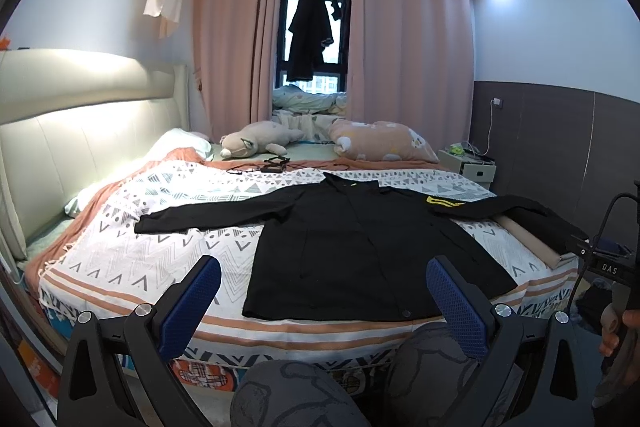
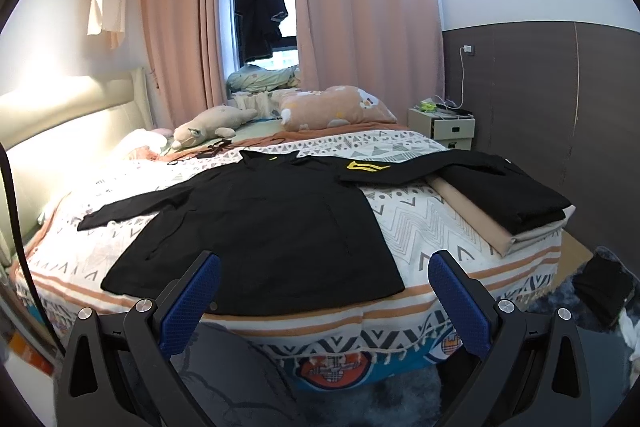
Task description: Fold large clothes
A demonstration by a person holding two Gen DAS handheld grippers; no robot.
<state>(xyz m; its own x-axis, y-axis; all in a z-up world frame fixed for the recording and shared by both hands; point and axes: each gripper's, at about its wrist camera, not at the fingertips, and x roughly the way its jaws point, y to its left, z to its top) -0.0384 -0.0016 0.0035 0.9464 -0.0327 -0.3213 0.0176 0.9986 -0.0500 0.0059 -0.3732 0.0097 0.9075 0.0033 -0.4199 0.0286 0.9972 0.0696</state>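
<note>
A large black long-sleeved jacket point(image 1: 352, 247) point(image 2: 260, 239) lies flat on the patterned bedspread point(image 1: 152, 251) point(image 2: 424, 223), hem toward me, sleeves spread left and right. A yellow mark point(image 1: 444, 202) point(image 2: 366, 167) shows on its right shoulder. That right sleeve point(image 2: 432, 167) lies over a folded pile. My left gripper point(image 1: 324, 297) hangs open before the hem, nothing between its blue pads. Held back from the bed's near edge, my right gripper point(image 2: 324, 293) is open and empty too. In the left wrist view a hand point(image 1: 618, 331) holds the right gripper's frame.
Folded black and beige clothes point(image 2: 512, 203) are stacked at the bed's right edge. A plush toy point(image 1: 256, 143), a peach pillow point(image 1: 380, 141) and dark cables point(image 1: 264, 166) lie at the far side. A white nightstand point(image 2: 442, 127) stands right. My knees point(image 1: 292, 395) are below the grippers.
</note>
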